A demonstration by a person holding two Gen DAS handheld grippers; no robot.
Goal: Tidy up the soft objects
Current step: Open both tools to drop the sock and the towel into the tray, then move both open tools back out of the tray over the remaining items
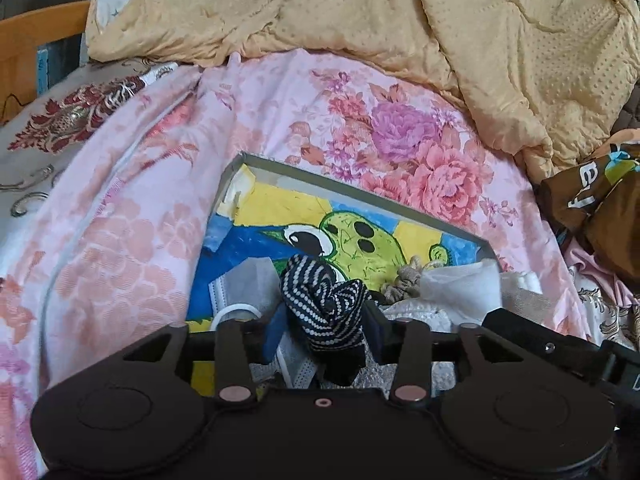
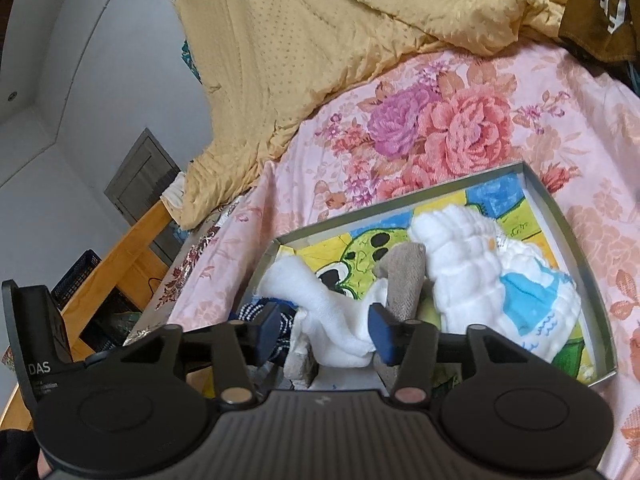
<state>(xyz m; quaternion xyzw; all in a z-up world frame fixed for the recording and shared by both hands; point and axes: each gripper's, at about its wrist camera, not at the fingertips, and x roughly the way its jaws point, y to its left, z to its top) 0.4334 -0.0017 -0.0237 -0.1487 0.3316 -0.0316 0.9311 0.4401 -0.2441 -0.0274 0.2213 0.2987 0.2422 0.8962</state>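
Pinched between the blue pads of the left claw (image 1: 326, 330), a navy sock with white dotted stripes (image 1: 326, 304) is hanging bunched above a shallow grey-rimmed cardboard tray (image 1: 360, 190) whose floor is showing a painted green cartoon creature on yellow and blue. Under that claw a grey pleated face mask with white ear loops (image 1: 240, 292) is lying in the tray's left part, and a beige knitted scrunchie (image 1: 406, 280) and a crumpled white tissue (image 1: 460, 284) are sitting to the right of the sock.

Gripping a soft white fleecy cloth (image 2: 320, 312), the right claw (image 2: 326, 330) is closing its blue pads on it over the near end of the same tray (image 2: 576, 240). Just beyond, a taupe fabric piece (image 2: 404, 276) is standing against a white quilted cloth with a light-blue patch (image 2: 480, 272), both inside the tray.

Around the tray a pink floral bed sheet (image 1: 360, 120) is spreading, with a rumpled yellow dotted quilt (image 1: 440, 20) heaped at its far side.
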